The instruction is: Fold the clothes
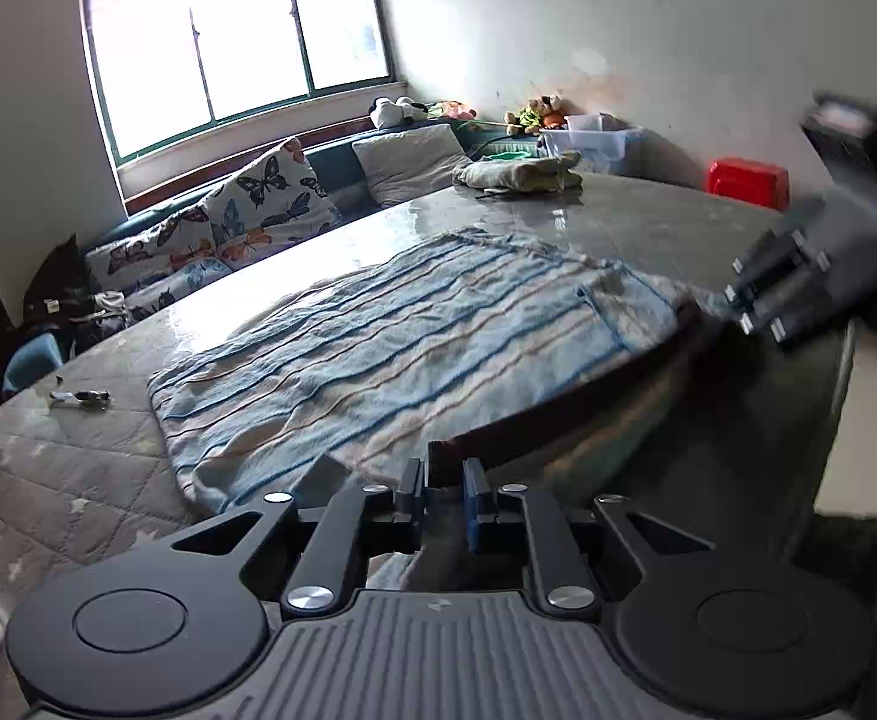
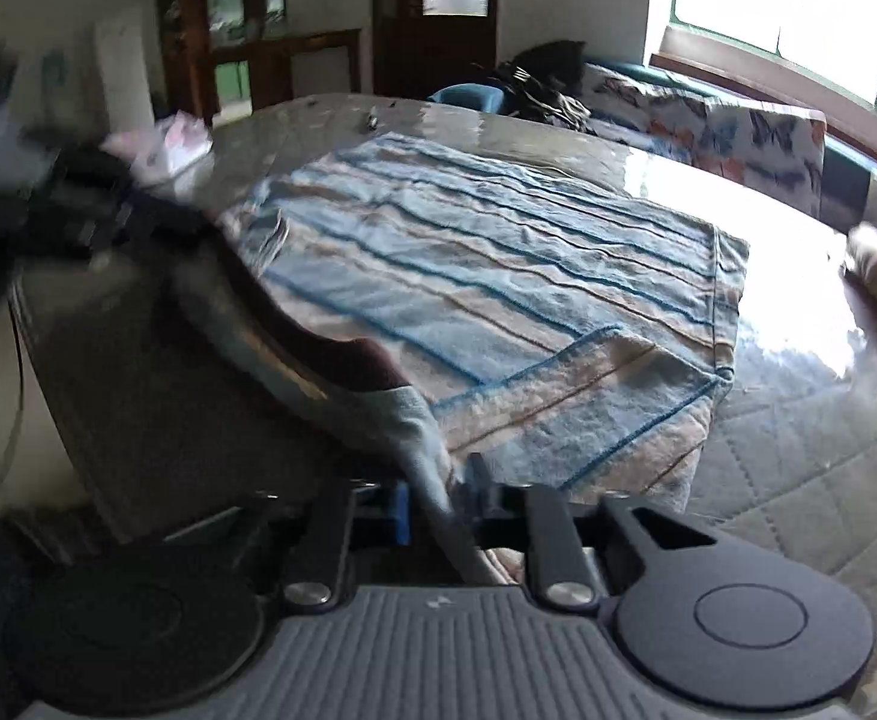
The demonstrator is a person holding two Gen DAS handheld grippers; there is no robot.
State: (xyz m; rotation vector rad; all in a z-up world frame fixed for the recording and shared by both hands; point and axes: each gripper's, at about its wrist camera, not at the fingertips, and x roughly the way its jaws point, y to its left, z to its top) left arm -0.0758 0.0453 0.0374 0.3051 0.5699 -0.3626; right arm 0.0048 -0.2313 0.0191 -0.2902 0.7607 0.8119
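A blue striped shirt (image 1: 402,348) lies spread flat on a glossy round desk (image 1: 618,222), with its near edge hanging over the desk's rim. The left claw (image 1: 443,495) sits at that near edge, its jaws drawn nearly together; cloth runs down between them, so it looks clamped on the shirt's hem, though the contact itself is partly hidden. The right claw (image 2: 435,495) is at the other near corner, jaws pulled in tight around a bunched strip of the shirt (image 2: 498,276) that drapes down between its fingers. In the left wrist view the right claw (image 1: 768,294) shows blurred at the desk's right rim, touching the shirt's corner. In the right wrist view the left claw (image 2: 78,210) is a dark blur at the far left edge of the cloth.

Further back on the desk rests a folded pile of clothes (image 1: 516,171). Behind the desk stands a sofa with butterfly cushions (image 1: 270,198), below a bright window (image 1: 234,54). A small dark object (image 1: 78,399) lies on the desk, left of the shirt
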